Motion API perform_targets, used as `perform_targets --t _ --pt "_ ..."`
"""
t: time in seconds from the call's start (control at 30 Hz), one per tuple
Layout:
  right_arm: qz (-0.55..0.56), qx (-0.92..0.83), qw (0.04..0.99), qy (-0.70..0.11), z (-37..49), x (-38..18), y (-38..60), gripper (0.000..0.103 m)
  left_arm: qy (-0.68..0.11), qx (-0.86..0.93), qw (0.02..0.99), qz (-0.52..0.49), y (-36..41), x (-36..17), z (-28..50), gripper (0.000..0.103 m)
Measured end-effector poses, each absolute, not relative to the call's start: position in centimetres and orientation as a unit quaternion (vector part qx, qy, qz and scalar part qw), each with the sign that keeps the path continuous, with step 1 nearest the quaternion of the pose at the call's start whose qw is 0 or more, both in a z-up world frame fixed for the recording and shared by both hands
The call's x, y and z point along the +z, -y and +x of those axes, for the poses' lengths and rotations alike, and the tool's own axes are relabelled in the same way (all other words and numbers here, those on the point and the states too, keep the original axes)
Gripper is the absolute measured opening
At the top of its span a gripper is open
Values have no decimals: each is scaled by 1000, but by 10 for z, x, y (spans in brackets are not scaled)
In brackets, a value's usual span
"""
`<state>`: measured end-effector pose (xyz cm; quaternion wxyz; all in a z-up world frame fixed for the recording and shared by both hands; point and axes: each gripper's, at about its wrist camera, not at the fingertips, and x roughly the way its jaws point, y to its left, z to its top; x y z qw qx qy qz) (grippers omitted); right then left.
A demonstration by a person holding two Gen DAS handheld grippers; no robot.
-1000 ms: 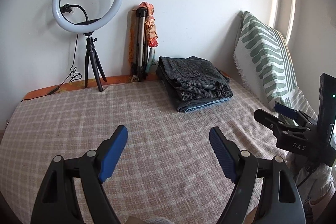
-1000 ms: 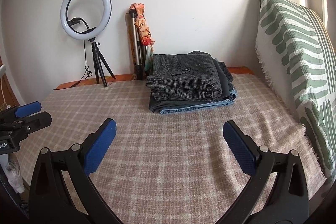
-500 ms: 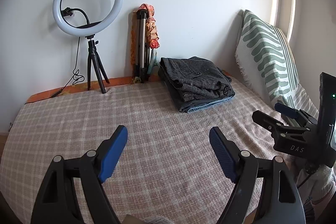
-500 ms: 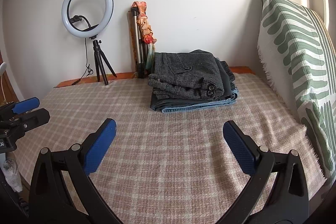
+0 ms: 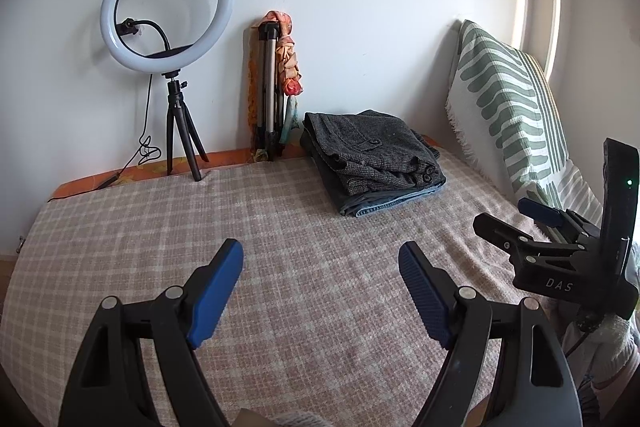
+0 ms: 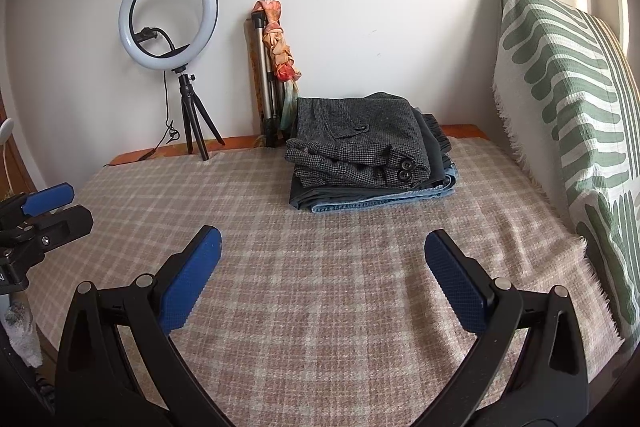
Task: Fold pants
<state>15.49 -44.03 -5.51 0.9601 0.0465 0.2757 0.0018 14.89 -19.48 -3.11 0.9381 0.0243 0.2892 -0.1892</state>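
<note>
Bed cover (image 6: 320,307): I see the checked cover bare in front of both my tools; compared with a second ago the far edge sits lower in both views, so I read my tools as having drawn back and lifted a little.
Striped cushion (image 6: 560,99): it leans against the wall, to the right of the stack.
Stack of pants (image 6: 364,155): folded grey tweed pants lie on top, over a dark pair and a denim pair, at the far side of the cover near the wall; it has not moved, only looks smaller now.
Ring light (image 5: 166,5): on its tripod, well to the left of the stack.
Folded tripod (image 5: 268,95): propped on the wall, just left of the stack.
Left gripper (image 5: 320,267): spread wide, holding nothing, well short of the stack.
Right gripper (image 6: 322,255): spread wide too, holding nothing, well short of the stack.
Meaning: I judge this fold done and the tools backing off.
</note>
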Motion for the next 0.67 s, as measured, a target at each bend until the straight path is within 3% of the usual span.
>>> perform_targets --t 0.43,0.67 --pt "49 10 958 -282 159 -58 441 103 -285 -185 940 29 194 -30 148 79" --pt "49 12 958 -283 159 -58 439 103 -245 -195 949 39 190 -24 138 79"
